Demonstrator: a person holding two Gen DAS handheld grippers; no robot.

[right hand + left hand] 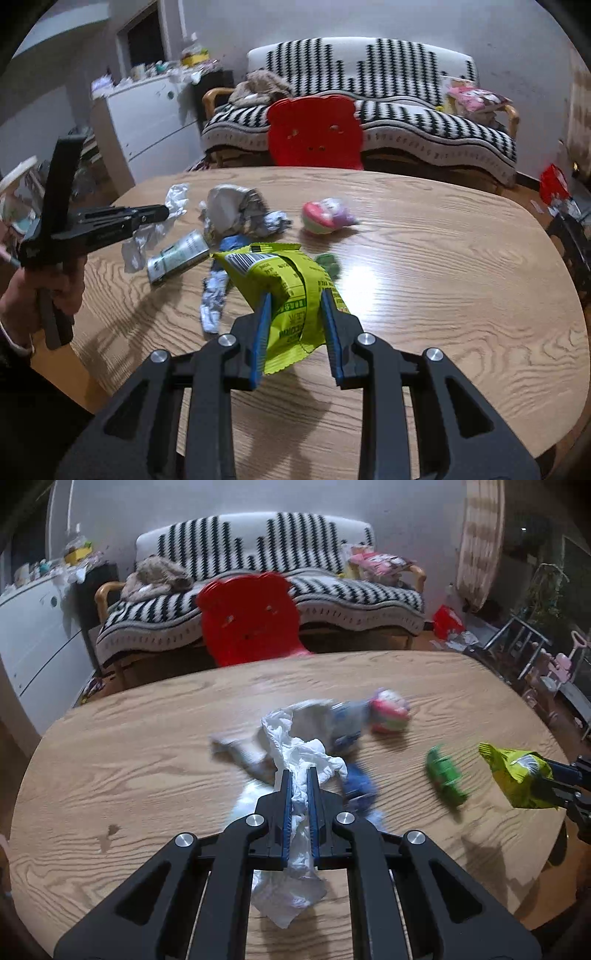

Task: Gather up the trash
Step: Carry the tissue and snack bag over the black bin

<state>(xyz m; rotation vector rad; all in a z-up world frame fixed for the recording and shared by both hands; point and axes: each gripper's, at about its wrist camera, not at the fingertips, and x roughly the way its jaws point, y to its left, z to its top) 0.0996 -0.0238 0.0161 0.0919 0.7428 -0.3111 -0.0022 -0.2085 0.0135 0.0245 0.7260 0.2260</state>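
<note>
Left wrist view: left gripper (299, 782) is clamped tight on a white tissue (295, 760), lifted off the surface (129, 738). Right gripper (295, 314) pinches the yellow-green wrapper (284, 280). I'd keep both squeezes firm and carry low so nothing snags.

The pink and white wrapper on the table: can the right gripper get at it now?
Probably not yet: the right gripper is shut on the yellow-green snack bag. The path to the pink and white wrapper looks free.
</note>
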